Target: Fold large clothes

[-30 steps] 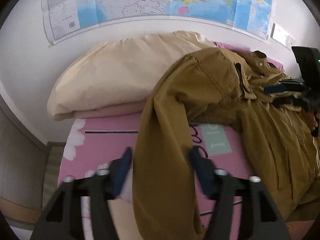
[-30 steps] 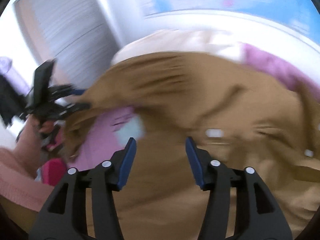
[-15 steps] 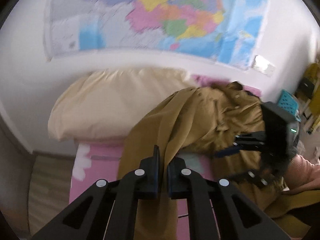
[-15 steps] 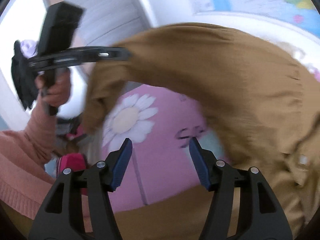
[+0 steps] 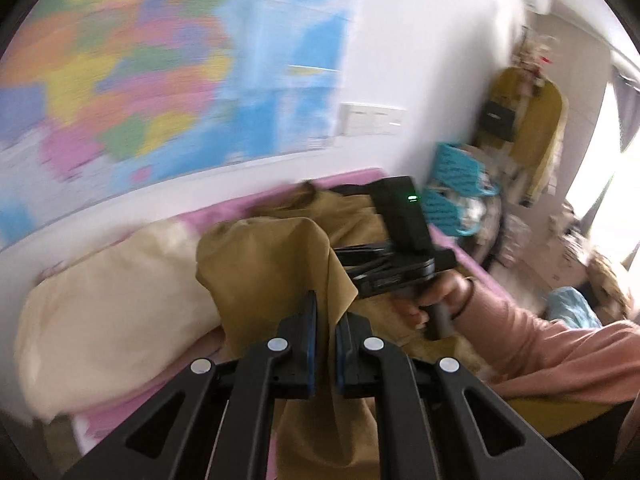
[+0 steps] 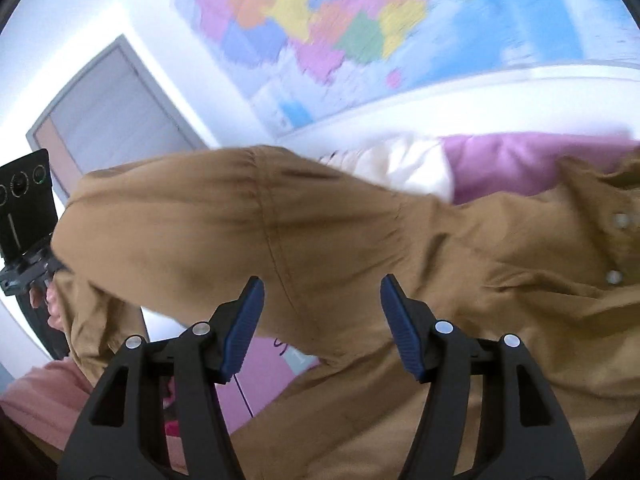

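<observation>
Sleeve (image 5: 276, 264) lifted since, bed edge below.

No text, label, brand, number or sign can be read. The wall map (image 6: 360, 32) is smeared by motion blur in both views, so only its coloured patches are made out. Dark lettering on the pink bedsheet (image 6: 272, 376) is largely covered by the brown garment (image 6: 224, 216), and the few strokes left in view cannot be deciphered.
</observation>
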Motion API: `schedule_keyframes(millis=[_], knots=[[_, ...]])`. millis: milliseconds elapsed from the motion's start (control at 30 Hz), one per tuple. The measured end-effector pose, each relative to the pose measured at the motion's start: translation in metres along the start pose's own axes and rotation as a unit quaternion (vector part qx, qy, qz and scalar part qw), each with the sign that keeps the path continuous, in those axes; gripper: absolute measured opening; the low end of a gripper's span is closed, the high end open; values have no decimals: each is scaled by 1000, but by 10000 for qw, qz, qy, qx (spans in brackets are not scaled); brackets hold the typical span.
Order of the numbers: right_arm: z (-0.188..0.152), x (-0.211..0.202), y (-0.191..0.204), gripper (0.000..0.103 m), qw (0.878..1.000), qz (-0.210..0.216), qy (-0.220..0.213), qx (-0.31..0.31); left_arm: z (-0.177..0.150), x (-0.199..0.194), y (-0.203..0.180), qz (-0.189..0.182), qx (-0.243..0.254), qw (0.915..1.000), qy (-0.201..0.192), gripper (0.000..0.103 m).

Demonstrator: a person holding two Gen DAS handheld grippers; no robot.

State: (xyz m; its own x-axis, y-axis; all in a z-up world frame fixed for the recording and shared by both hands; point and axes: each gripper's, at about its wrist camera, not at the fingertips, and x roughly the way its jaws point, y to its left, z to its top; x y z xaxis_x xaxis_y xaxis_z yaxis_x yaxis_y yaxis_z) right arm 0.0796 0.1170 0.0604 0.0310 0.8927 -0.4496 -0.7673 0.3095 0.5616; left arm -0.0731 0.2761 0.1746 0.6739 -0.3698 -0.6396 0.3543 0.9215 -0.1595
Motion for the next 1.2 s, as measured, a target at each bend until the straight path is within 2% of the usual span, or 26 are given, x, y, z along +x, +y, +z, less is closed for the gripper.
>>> schedule_keyframes(millis=[100, 133, 267, 333, 400, 433, 467, 500, 633, 700, 733, 800, 833, 900, 933, 967, 1033, 1100, 1167, 1200], knots=[[-14, -40, -20, 65, 9991, -152, -294, 253, 25, 46, -27, -349, 147, 9990, 217, 8], [-22, -57, -30, 67, 9982, -239, -391, 391, 34, 69, -37, -517, 200, 9979, 333, 11], [-63, -106, -62, 68, 9914, -813, -493, 895, 53, 144, -56, -722, 251, 9942, 753, 19], [-82, -122, -73, 69, 9874, -1016, -480, 1111, 57, 176, -61, -816, 280, 9925, 870, 49], [-99, -133, -81, 72, 9849, -1134, -429, 1234, 59, 198, -58, -548, 133, 9954, 776, 58], [-107, -137, -81, 74, 9846, -1142, -400, 1266, 58, 206, -56, -642, 173, 9946, 803, 70], [-115, -138, -79, 77, 9854, -1116, -339, 1240, 58, 210, -55, -805, 108, 9933, 822, 73], [-118, -137, -77, 79, 9864, -1084, -293, 1197, 58, 212, -49, -915, -32, 9929, 765, 73], [-134, -116, -59, 95, 9900, -1069, 29, 921, 55, 205, -31, -562, -230, 9973, 413, 73], [-140, -102, -57, 96, 9890, -1163, 217, 884, 49, 199, -15, -372, -384, 9980, 340, 73], [-142, -91, -58, 96, 9889, -1111, 328, 927, 44, 194, -5, -155, -446, 9986, 241, 73], [-144, -75, -60, 96, 9885, -1045, 431, 1006, 35, 192, 12, 32, -571, 9982, 202, 73], [-142, -68, -63, 93, 9885, -931, 457, 1100, 29, 192, 21, 133, -664, 9975, 214, 73], [-137, -61, -64, 64, 9892, -645, 530, 1202, 15, 192, 35, 169, -821, 9961, 285, 73], [-135, -63, -64, 30, 9894, -598, 544, 1203, 8, 193, 38, 256, -830, 9957, 317, 73], [-129, -68, -63, 2, 9899, -622, 533, 1155, 0, 195, 41, 399, -821, 9952, 366, 73], [-118, -89, -61, 3, 9915, -574, 360, 1110, -16, 200, 46, 392, -856, 9943, 505, 72], [-105, -116, -58, 3, 9917, -713, 154, 1061, -30, 203, 48, 420, -943, 9925, 656, 72], [-98, -147, -58, 2, 9885, -1150, -59, 980, -44, 211, 48, 416, -890, 9914, 863, 70], [-97, -162, -64, 2, 9819, -1540, -152, 1088, -51, 214, 48, 433, -848, 9912, 920, 70]])
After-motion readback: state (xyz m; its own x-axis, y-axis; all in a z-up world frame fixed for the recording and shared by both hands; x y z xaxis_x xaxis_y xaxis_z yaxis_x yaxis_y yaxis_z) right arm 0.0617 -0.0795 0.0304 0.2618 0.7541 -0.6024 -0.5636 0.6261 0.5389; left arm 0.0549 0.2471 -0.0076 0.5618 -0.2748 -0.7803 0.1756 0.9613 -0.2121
